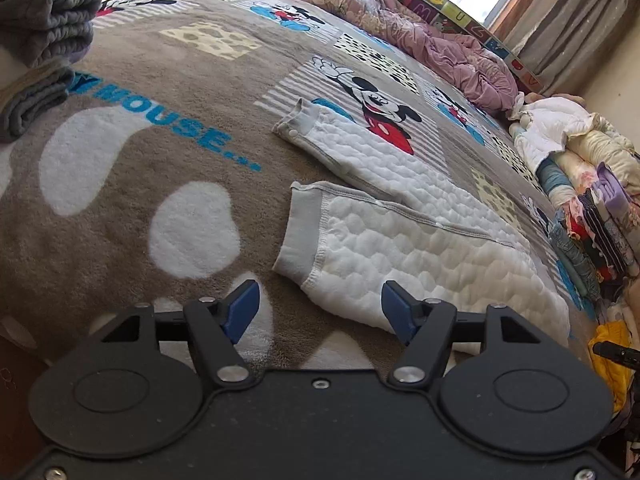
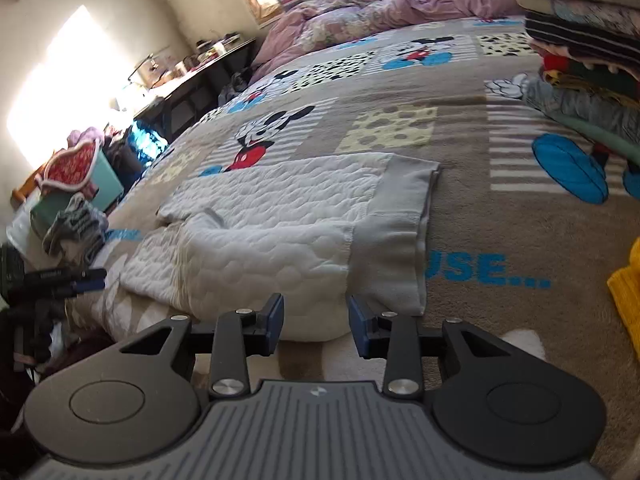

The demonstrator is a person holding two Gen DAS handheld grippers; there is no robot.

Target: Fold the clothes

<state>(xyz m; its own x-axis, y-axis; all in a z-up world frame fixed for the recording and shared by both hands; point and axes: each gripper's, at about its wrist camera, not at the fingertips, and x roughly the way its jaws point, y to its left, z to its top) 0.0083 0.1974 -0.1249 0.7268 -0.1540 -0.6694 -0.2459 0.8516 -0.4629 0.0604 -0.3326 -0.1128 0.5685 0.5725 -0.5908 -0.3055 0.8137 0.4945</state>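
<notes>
A white quilted garment [image 1: 400, 232] with grey cuffs lies spread flat on the Mickey Mouse blanket [image 1: 140, 152]. In the left wrist view its two cuffed ends point left. My left gripper [image 1: 320, 308] stands open just in front of the nearer grey cuff [image 1: 300, 236], and its right blue pad [image 1: 398, 312] overlaps the white fabric's near edge. In the right wrist view the same garment [image 2: 272, 216] shows a wide grey band [image 2: 400, 232]. My right gripper [image 2: 316, 324] is open, with the garment's near rolled edge just ahead of its tips. Neither gripper presses on the fabric.
A stack of folded clothes [image 1: 592, 220] sits at the right of the bed, and a grey folded pile [image 1: 44, 20] at the far left. A crumpled purple duvet [image 1: 440, 40] lies along the back. A yellow cloth [image 2: 628, 292] and a cluttered desk [image 2: 200, 68] stand at the sides.
</notes>
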